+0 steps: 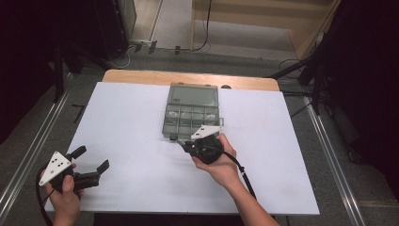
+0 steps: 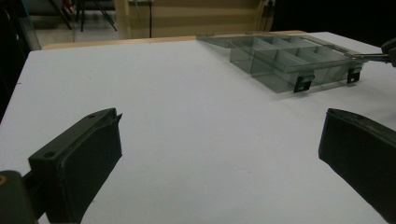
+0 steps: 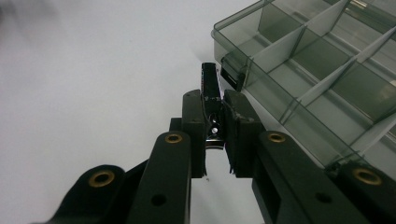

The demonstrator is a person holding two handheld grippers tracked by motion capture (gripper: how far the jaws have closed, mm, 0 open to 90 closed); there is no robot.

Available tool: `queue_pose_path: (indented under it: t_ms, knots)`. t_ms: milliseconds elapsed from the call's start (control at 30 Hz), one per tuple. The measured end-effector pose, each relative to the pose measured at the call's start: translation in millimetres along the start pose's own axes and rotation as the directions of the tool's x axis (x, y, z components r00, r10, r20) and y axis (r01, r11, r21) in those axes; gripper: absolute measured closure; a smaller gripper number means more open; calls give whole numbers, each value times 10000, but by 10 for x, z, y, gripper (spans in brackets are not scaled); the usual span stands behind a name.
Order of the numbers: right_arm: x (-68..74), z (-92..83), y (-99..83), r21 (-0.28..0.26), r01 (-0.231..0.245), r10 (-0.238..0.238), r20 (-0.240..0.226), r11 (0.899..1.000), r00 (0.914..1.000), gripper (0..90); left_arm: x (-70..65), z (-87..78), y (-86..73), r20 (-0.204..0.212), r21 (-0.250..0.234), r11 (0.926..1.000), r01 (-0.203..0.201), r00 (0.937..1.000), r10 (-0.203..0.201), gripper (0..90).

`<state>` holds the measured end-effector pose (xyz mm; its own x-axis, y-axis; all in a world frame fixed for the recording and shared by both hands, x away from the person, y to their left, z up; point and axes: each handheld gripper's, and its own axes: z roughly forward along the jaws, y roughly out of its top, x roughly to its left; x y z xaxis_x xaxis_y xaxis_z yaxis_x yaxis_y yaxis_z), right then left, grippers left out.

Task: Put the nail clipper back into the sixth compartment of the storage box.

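The right tool (image 3: 213,121) is clamped on a small black clip (image 3: 209,86), just beside the organizer box (image 3: 299,70). Lift it over the near wall before releasing. The left tool (image 2: 219,154) rests apart on the counter (image 2: 187,116).

We hold our left gripper (image 1: 90,159) low at the near left of the table, our left hand (image 1: 63,190) wrapped round its body from below, its grey three-cornered plate facing up and its two black jaws spread wide with nothing between them. Our right forearm comes in from the bottom edge and angles up toward the middle of the table; our right hand (image 1: 219,157) cups our right gripper (image 3: 213,105) from beneath, and its black jaws are drawn close together, clamped on a slim black piece.
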<state>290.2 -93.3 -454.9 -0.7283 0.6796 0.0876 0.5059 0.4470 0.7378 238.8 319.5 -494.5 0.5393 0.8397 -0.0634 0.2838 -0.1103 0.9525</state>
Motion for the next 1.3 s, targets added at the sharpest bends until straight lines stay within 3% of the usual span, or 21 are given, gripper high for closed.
queue_pose_path:
  t_ms: [367,1300]
  knots:
    - [-37,-21,101,-114,-2,4,165,9999,9999,813,3,0,0,-7,3,10000,8,10000,-8,0]
    - [-218,104,314,-493,-770,783,266,9958,9966,812,3,-1,1,44,9,10000,-38,10000,38,0]
